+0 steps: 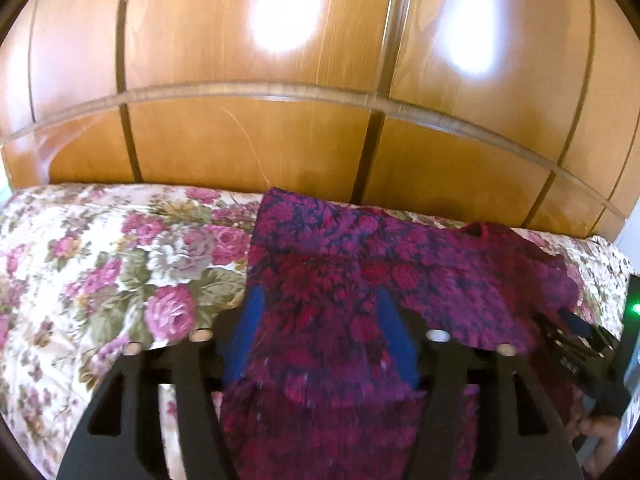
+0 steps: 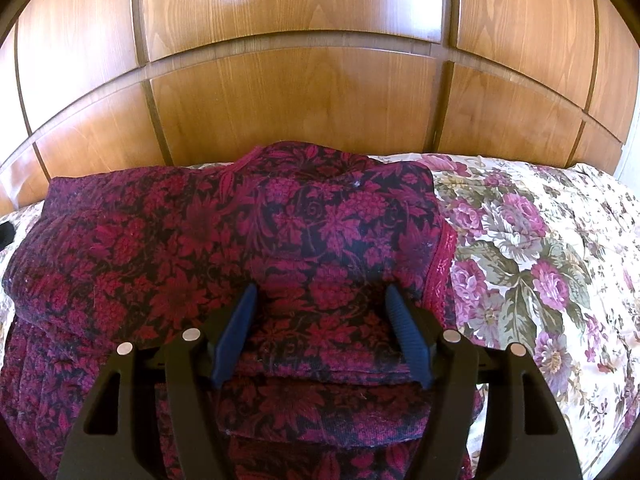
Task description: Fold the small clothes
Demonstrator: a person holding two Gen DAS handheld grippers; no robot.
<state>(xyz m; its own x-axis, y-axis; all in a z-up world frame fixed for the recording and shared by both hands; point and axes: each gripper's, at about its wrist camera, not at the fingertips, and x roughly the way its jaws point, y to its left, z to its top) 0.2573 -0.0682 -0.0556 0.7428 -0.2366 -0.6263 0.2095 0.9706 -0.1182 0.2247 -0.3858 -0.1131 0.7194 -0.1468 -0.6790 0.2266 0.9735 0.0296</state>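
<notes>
Wooden wardrobe doors close off the far side of a bed spread with a floral quilt, and on that quilt lies the garment, a magenta-and-dark flowered knit, partly doubled over on itself.

It looks soft, light and limp, likely to sag and drag on the quilt instead of holding a crease. I would take it at an edge or corner, such as the ribbed hem on its right side.

Cloth fills the gap of the left gripper, whose jaws stand fairly wide; blur hides whether the pads press it. The right gripper is also spread, cloth bunched between the fingers, and I cannot tell whether it grips.

Nothing blocks the fold but the wardrobe close behind; the grippers sit near each other.
</notes>
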